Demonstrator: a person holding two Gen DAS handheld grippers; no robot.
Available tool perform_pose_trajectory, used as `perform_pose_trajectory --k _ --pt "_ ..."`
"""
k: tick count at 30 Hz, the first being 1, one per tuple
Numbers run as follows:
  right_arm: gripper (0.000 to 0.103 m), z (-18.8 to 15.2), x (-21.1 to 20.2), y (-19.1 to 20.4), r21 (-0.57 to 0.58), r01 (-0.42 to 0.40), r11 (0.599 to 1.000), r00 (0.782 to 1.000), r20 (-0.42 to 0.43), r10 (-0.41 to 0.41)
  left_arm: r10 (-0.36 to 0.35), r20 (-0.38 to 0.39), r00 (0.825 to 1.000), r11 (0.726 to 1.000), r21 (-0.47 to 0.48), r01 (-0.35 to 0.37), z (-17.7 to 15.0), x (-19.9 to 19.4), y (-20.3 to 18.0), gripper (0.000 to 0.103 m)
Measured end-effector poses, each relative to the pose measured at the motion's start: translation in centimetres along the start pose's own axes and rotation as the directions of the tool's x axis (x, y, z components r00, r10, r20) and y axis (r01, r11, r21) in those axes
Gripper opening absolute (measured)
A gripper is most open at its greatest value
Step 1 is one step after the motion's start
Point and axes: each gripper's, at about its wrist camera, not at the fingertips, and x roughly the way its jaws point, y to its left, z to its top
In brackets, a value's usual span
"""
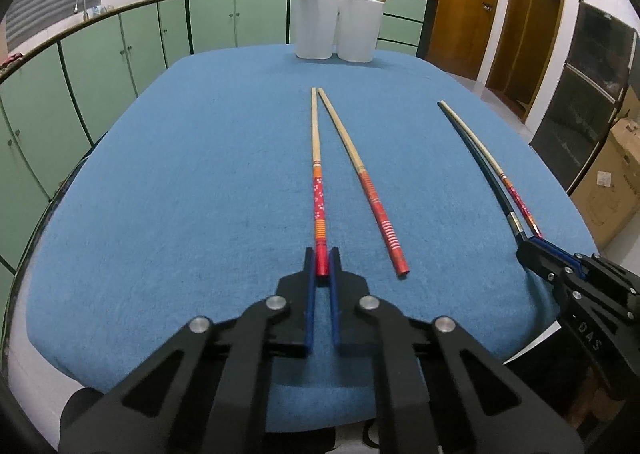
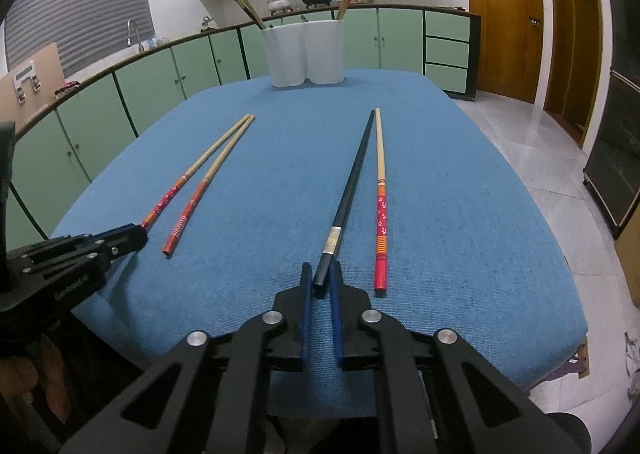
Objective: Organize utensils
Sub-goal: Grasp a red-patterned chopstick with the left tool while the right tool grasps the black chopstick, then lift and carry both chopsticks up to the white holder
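Note:
Several chopsticks lie on the blue tablecloth point(image 1: 180, 174). My left gripper point(image 1: 321, 260) is shut on the red end of a flower-patterned chopstick point(image 1: 316, 158); a red striped chopstick point(image 1: 360, 170) lies just right of it. My right gripper point(image 2: 321, 274) is shut on the end of a black chopstick point(image 2: 352, 178); a second flower-patterned chopstick point(image 2: 381, 194) lies beside it on the right. Both held chopsticks rest on the cloth. A white two-cup holder point(image 1: 338, 26), also in the right wrist view point(image 2: 306, 52), stands at the far table edge with chopsticks in it.
Green kitchen cabinets point(image 1: 100, 66) curve along the left and back behind the table. Wooden doors point(image 1: 464, 2) and a dark cabinet point(image 1: 588, 102) stand on the right, with a cardboard box point(image 1: 612, 182) on the floor.

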Motion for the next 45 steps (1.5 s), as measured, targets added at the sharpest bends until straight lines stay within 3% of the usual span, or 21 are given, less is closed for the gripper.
perform_pose_trajectory --k 5,10,21,35,45 --pt "0.009 0.8 -1.7 0.3 -0.019 0.0 1.0 0.999 0.042 0.001 -0.005 0.033 0.999 1.0 -0.015 0.006 0.9 -1.8 0.5 0.005" --pt "0.009 2.4 -4.0 0.3 -0.045 0.008 0.999 0.995 0.1 -0.003 -0.006 0.114 0.993 1.0 -0.015 0.008 2.8 -5.2 1.0 0.005" --pt "0.009 10.6 -7.3 0.8 -0.163 0.003 0.987 0.971 0.237 0.036 -0.043 0.304 0.952 0.998 0.063 0.025 10.6 -9.8 0.9 0.005" --pt "0.007 22.4 -3.6 0.7 -0.29 -0.065 0.955 0.974 0.188 0.124 -0.106 0.31 0.945 0.99 0.127 0.069 21.1 -7.1 1.2 0.005" --pt "0.007 27.5 -0.2 -0.3 -0.288 -0.102 0.952 0.981 0.129 0.144 -0.125 0.282 0.951 0.989 0.116 0.096 22.1 -5.4 2.4 0.005"
